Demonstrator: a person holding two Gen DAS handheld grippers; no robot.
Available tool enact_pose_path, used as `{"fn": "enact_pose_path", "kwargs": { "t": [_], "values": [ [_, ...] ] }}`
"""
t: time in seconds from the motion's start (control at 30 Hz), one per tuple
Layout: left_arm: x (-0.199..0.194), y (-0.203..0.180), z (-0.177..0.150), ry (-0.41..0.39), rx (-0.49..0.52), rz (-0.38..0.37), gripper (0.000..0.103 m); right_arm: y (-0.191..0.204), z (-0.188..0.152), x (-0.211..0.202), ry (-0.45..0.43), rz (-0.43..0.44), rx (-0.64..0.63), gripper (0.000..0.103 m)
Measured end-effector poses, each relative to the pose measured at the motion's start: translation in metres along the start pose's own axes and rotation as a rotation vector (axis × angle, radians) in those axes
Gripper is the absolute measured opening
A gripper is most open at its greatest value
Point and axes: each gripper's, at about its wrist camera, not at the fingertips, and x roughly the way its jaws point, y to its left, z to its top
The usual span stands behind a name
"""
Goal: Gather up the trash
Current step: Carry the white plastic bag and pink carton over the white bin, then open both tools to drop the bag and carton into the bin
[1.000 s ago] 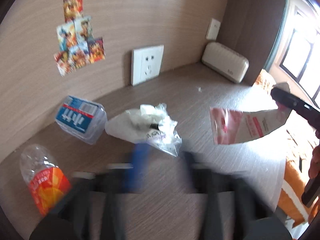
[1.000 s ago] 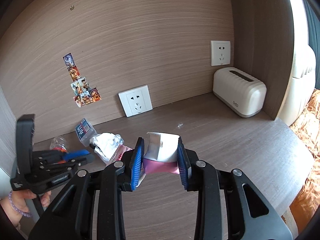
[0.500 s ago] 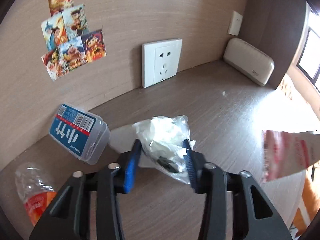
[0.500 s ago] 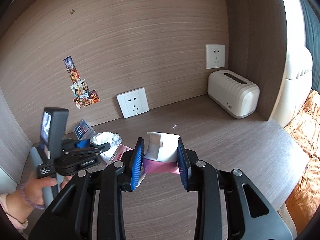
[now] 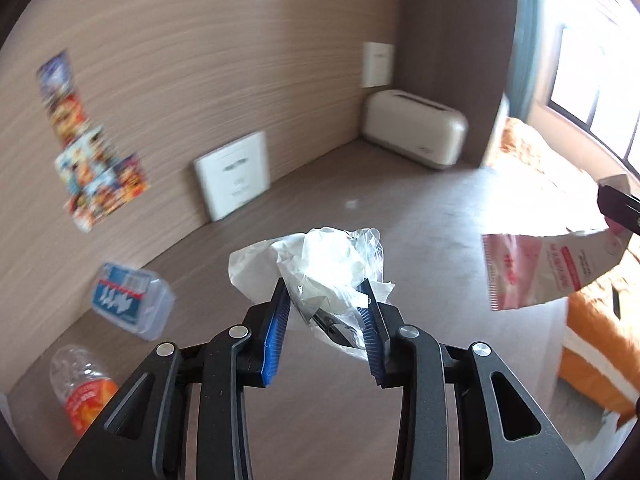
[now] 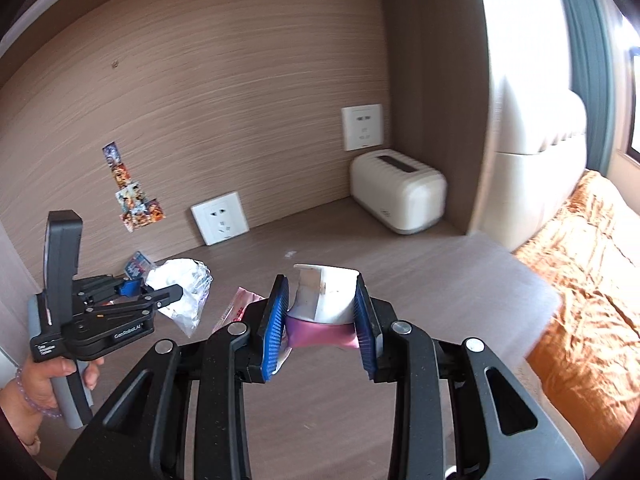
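Both grippers are holding trash clear of the desk. Nearest in the left wrist view, the left gripper (image 5: 326, 316) has its blue pads (image 5: 275, 328) against a crumpled clear plastic bag (image 5: 324, 276) stuffed with white paper, and the jaws are closing on it; the bundle sticks out beyond the fingertips, off the desk (image 5: 400, 216). The right wrist view shows the same gripper from the side (image 6: 160, 296), carried by a hand (image 6: 40, 376) with a bead bracelet, the bag (image 6: 180, 292) hanging from its tip.

In its own view the right gripper (image 6: 322, 320) is clamped on a folded pink-and-white packet (image 6: 324, 304), seen end-on between the pads. Only the left view shows that packet's printed face (image 5: 548, 268), dangling at the right edge under the dark finger.

Further off, the left view alone shows a plastic bottle (image 5: 78, 384) with an orange label lying on the desk at lower left, and beyond it a clear box (image 5: 130, 304) with a blue label. The right view catches just a corner of that box (image 6: 136, 264) behind the left gripper, and the bottle is hidden.

Against the wooden back wall stand a wall socket (image 6: 220, 218), a strip of cartoon stickers (image 6: 132, 196) and, in the far corner, a cream appliance (image 6: 400, 196), possibly a toaster, though blur makes that unsure. An orange bedspread (image 6: 592, 264) lies to the right of the desk.
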Motion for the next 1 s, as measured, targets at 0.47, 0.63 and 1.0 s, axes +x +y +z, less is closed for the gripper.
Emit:
{"fn": "enact_pose_path", "kwargs": {
  "t": [0.47, 0.63, 1.0],
  "values": [
    [-0.014, -0.185, -0.020, 0.036, 0.237, -0.264, 0.033, -0.109, -0.051, -0.113, -0.001, -0.229, 0.129, 0.034],
    [-0.016, -0.262, -0.052, 0.086, 0.369, -0.375, 0.033, -0.150, -0.086, -0.150, 0.025, -0.310, 0.206, 0.034],
    [0.011, -0.375, -0.132, 0.234, 0.550, -0.567, 0.033, -0.203, -0.163, -0.185, 0.115, -0.448, 0.283, 0.031]
  ]
}}
